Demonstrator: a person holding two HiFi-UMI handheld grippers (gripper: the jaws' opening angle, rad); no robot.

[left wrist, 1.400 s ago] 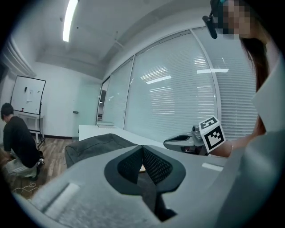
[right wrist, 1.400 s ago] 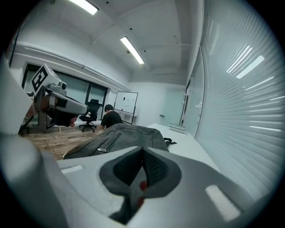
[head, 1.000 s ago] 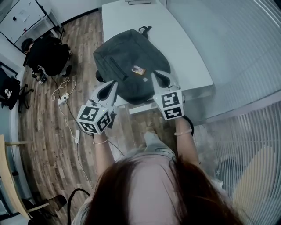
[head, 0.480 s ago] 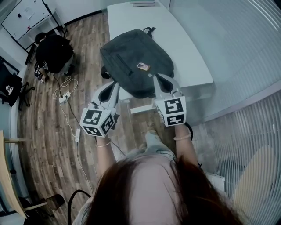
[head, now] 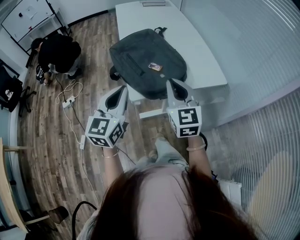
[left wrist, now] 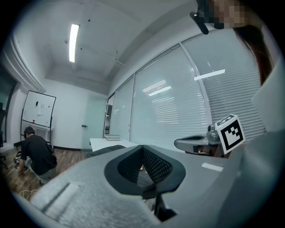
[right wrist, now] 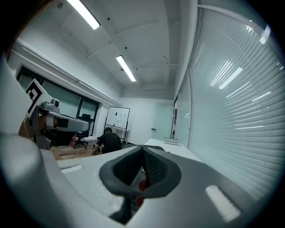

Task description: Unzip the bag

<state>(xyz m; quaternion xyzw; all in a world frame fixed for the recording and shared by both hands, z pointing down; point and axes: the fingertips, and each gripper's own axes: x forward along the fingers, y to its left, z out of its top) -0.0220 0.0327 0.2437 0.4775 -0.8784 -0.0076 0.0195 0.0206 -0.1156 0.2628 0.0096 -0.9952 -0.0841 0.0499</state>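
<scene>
A dark grey backpack (head: 145, 58) lies flat on the near end of a white table (head: 197, 51), with a small orange-and-white tag (head: 155, 67) on its top. My left gripper (head: 123, 89) is held in front of the table, just short of the bag's near left edge, its jaws shut and empty. My right gripper (head: 171, 83) is near the bag's near right edge, also shut on nothing. In the left gripper view the closed jaws (left wrist: 143, 153) point level at the bag, and the right gripper's marker cube (left wrist: 229, 132) shows to the right. In the right gripper view the closed jaws (right wrist: 143, 156) hide most of the bag.
A person in black (head: 56, 54) crouches on the wooden floor at the left by a whiteboard (head: 23, 16). White cables and a power strip (head: 68, 101) lie on the floor. A glass wall with blinds (head: 262, 56) runs along the right. Books (head: 152, 3) sit at the table's far end.
Both grippers have drawn back from the bag toward me and risen a little; they were at the bag's near edge a second ago. The crouching person has shifted.
</scene>
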